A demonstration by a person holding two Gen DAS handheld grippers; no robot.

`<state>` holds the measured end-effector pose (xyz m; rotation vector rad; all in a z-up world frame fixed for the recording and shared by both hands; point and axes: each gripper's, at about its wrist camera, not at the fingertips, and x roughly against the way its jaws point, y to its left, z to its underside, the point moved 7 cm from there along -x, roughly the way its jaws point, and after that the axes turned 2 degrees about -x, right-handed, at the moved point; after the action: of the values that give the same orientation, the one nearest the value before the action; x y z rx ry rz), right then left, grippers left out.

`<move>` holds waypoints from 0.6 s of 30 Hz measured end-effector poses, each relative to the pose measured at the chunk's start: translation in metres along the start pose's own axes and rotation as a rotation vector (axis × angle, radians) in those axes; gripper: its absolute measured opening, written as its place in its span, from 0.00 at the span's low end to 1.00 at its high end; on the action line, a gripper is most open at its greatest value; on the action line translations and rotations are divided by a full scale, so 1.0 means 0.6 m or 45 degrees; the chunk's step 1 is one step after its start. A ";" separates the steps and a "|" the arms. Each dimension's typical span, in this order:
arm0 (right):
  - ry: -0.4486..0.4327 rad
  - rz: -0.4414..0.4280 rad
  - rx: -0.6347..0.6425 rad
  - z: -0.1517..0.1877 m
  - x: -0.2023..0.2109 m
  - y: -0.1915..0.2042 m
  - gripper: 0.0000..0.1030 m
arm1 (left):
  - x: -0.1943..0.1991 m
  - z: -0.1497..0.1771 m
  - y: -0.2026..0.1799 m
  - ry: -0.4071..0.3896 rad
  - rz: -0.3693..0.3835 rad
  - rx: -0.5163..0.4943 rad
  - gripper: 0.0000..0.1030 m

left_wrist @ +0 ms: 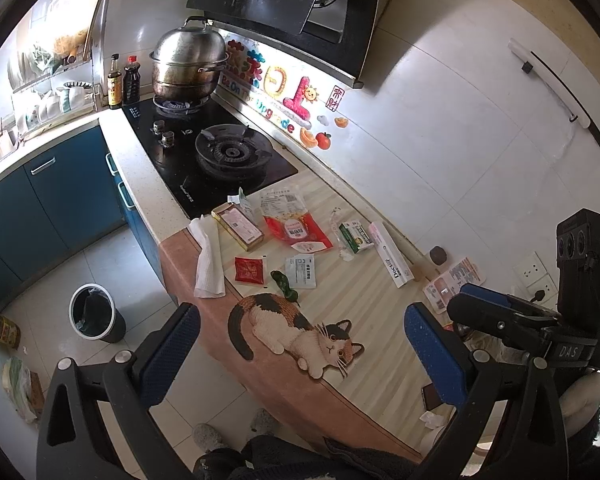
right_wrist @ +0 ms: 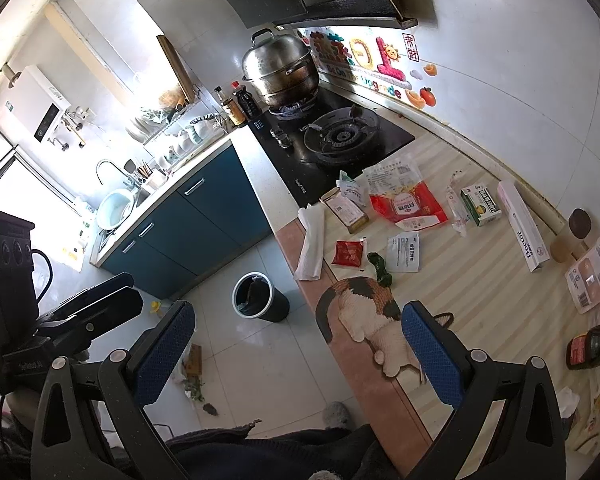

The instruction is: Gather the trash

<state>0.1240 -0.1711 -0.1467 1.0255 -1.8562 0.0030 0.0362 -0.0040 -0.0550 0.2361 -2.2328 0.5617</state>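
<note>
Trash lies spread on the striped cat mat [left_wrist: 340, 296] on the counter: a white paper towel [left_wrist: 210, 258], a red sauce packet [left_wrist: 249, 270], a white sachet [left_wrist: 300, 272], a green pepper [left_wrist: 285, 285], a red and clear bag [left_wrist: 292, 220], a flat box [left_wrist: 238, 226], a green carton [left_wrist: 356, 236] and a long white box [left_wrist: 392, 254]. A lined bin [left_wrist: 94, 316] stands on the floor; it also shows in the right wrist view [right_wrist: 260, 298]. My left gripper [left_wrist: 300, 356] is open and empty above the mat's near end. My right gripper [right_wrist: 296, 352] is open and empty over the counter edge.
A gas hob [left_wrist: 220, 156] with a steel steamer pot [left_wrist: 190, 64] lies beyond the trash. Blue cabinets [left_wrist: 60, 192] and a sink [right_wrist: 116, 208] stand left. A brown bottle [right_wrist: 592, 346] and a printed package [right_wrist: 596, 268] lie at the mat's right. Scraps litter the floor [right_wrist: 194, 384].
</note>
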 end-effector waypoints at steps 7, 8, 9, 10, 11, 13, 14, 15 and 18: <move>0.003 0.000 0.004 0.007 0.001 0.004 1.00 | -0.001 -0.001 0.002 0.002 -0.001 -0.002 1.00; 0.002 -0.001 0.004 0.007 0.000 0.005 1.00 | -0.001 0.000 0.003 0.003 -0.001 0.000 1.00; 0.002 0.001 0.004 0.006 0.000 0.005 1.00 | -0.001 0.000 0.003 0.004 0.001 0.002 1.00; 0.003 0.000 0.003 0.006 0.000 0.006 1.00 | -0.001 -0.001 0.005 0.003 0.000 0.001 1.00; 0.004 0.000 0.002 0.004 -0.001 0.006 1.00 | -0.002 -0.001 0.005 0.004 -0.001 0.000 1.00; 0.005 0.002 0.002 0.005 0.000 0.007 1.00 | -0.001 0.000 0.006 0.002 0.000 0.001 1.00; 0.005 0.002 0.000 0.005 -0.001 0.008 1.00 | -0.001 -0.001 0.006 0.002 -0.001 0.001 1.00; 0.004 0.002 -0.001 0.004 -0.001 0.008 1.00 | -0.002 0.000 0.008 0.002 -0.001 0.000 1.00; 0.007 0.003 0.000 0.009 -0.003 0.006 1.00 | -0.003 -0.001 0.010 0.004 0.002 0.001 1.00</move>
<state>0.1181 -0.1697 -0.1492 1.0219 -1.8526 0.0073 0.0354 0.0015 -0.0581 0.2338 -2.2302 0.5632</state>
